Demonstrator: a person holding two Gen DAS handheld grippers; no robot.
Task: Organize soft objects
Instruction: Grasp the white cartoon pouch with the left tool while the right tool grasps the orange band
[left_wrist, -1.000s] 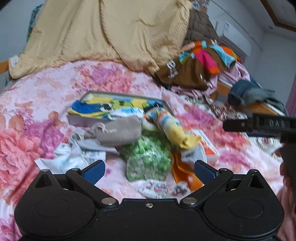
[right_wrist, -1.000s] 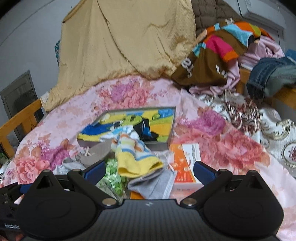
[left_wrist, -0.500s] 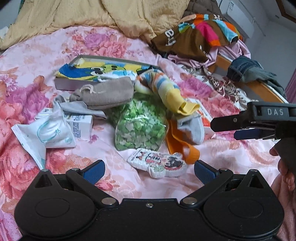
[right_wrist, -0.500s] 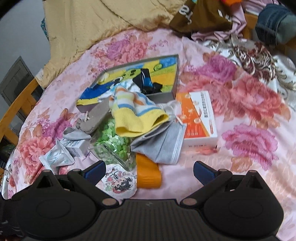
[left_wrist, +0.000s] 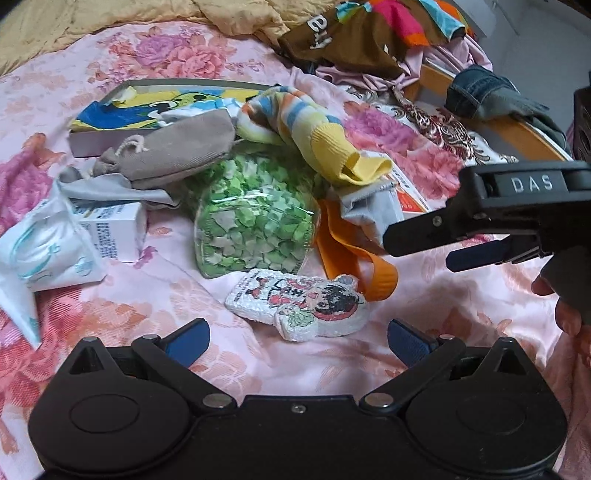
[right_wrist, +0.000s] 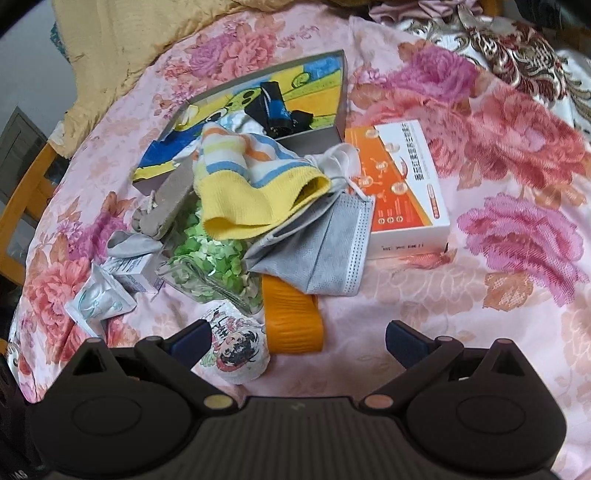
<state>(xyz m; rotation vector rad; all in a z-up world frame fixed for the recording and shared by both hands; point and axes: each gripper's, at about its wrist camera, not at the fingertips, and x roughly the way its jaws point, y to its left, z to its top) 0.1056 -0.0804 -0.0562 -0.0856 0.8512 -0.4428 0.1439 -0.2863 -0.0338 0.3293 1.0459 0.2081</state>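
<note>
While both of your tongs hang over the bed (left_wrist: 436, 306), each is spread wide and grips nothing. Your left tongs (left_wrist: 298, 338) frame a small flat cartoon pad (left_wrist: 299, 304), nubbly white at its edges, lying just ahead of the blue fingertips (left_wrist: 188, 338). Your right tongs (right_wrist: 298, 338) have that pad (right_wrist: 236, 347) by their left finger and a ribbed orange band (right_wrist: 291, 317) between the fingers, untouched. Behind lies a heap: a crinkly clear bag (left_wrist: 255, 221) of green bits, a striped knit sock (right_wrist: 255, 184) with a yellow cuff, a grey pleated mask (right_wrist: 317, 251), a taupe drawstring pouch (left_wrist: 177, 147). A stiff orange box (right_wrist: 402, 184) sits right of the heap.
</note>
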